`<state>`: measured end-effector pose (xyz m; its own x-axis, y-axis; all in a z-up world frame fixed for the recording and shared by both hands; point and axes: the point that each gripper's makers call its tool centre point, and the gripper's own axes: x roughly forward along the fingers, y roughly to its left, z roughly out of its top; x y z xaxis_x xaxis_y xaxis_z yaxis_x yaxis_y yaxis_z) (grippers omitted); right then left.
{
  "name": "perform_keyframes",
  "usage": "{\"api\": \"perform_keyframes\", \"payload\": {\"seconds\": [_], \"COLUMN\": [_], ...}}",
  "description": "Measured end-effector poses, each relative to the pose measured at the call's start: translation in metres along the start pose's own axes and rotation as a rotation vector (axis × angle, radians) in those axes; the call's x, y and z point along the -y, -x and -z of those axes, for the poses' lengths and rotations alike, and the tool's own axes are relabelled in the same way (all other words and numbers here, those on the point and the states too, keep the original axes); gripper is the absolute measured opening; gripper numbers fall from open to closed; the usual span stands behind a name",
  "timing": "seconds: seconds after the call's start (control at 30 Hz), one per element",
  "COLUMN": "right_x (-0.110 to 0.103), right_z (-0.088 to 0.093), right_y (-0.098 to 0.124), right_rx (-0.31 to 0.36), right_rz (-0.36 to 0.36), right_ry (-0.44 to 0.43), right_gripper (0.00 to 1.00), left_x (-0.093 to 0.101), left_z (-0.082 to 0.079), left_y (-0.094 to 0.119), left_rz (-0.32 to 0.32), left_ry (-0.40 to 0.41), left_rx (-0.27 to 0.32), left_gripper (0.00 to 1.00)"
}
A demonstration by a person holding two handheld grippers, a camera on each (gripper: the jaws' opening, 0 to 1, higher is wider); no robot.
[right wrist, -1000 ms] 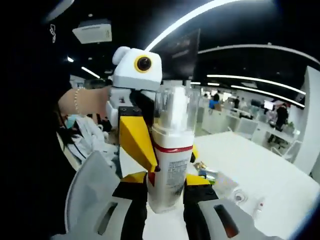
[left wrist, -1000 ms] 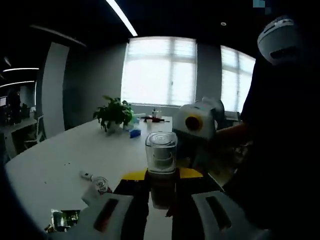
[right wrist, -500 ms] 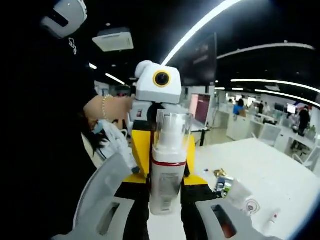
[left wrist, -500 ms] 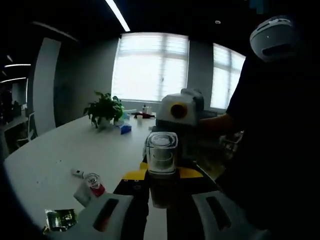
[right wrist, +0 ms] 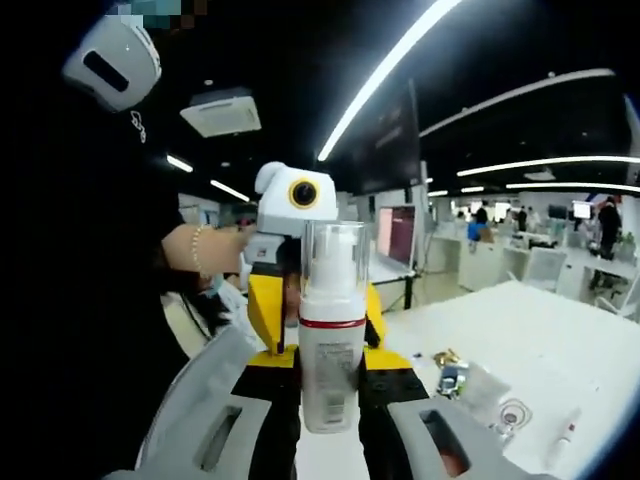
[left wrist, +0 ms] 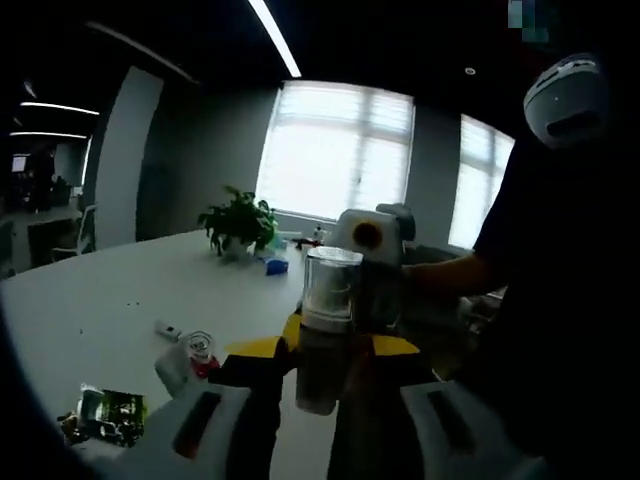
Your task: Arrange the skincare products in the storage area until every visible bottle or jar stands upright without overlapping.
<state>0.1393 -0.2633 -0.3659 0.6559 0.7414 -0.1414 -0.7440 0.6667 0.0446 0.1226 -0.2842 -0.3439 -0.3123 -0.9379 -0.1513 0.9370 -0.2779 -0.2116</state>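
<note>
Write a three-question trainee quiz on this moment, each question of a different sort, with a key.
1. True or false: the right tongs are shut on a white pump bottle with a clear cap.
2. What do the left tongs hold? A) a potted plant B) a clear-capped bottle C) a green sachet
3. Fill in: in the left gripper view, the potted plant stands on the white ____.

Key: 1 true; 2 B; 3 table.
</note>
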Motion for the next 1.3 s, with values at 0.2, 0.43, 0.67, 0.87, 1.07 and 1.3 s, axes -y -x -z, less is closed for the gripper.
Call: {"api": "perform_keyframes", "payload": {"seconds": [0.2,0.43,0.67,0.87,1.07,1.3], "right_x": [0.006,0.009,0.014,0.025,0.036,0.045], "right_z": [0.009,0.018,0.027,0.035,0.050,0.073], "right_y": [-0.005,-0.014,-0.018,-0.016,-0.017,-0.022], "right_rx": [0.026,0.023,0.029,0.037,0.019,-0.015], "right_rz": [-0.007,-0.025,-0.027,-0.017,0.000,-0.006], "right_ry": [-0.036,-0.029,-0.029,-0.041,-0.059,-0.049], "right_gripper": [0.12,0.12,0.13,0.13,0.13,0.13], "left_x": [-0.012,-0.024,-0.023,-0.024,-0.039,-0.053], "left_z": [0.018,0.047,0.072,0.084,0.078,0.083], "left_y": [0.011,0.026,0.031,0.036,0.052,0.077], "left_rz": [-0.123,-0.251,-0.343,-0.384,-0.475,-0.552], "left_ry": [0.045,0.063,0.052,0.068,0.087,0.114], "left_rx": [0.026,-0.012,-0.050,-0.042,0.029,0.068], "left_gripper": [0.56,0.74,0.99,0.99,0.99,0.99]}}
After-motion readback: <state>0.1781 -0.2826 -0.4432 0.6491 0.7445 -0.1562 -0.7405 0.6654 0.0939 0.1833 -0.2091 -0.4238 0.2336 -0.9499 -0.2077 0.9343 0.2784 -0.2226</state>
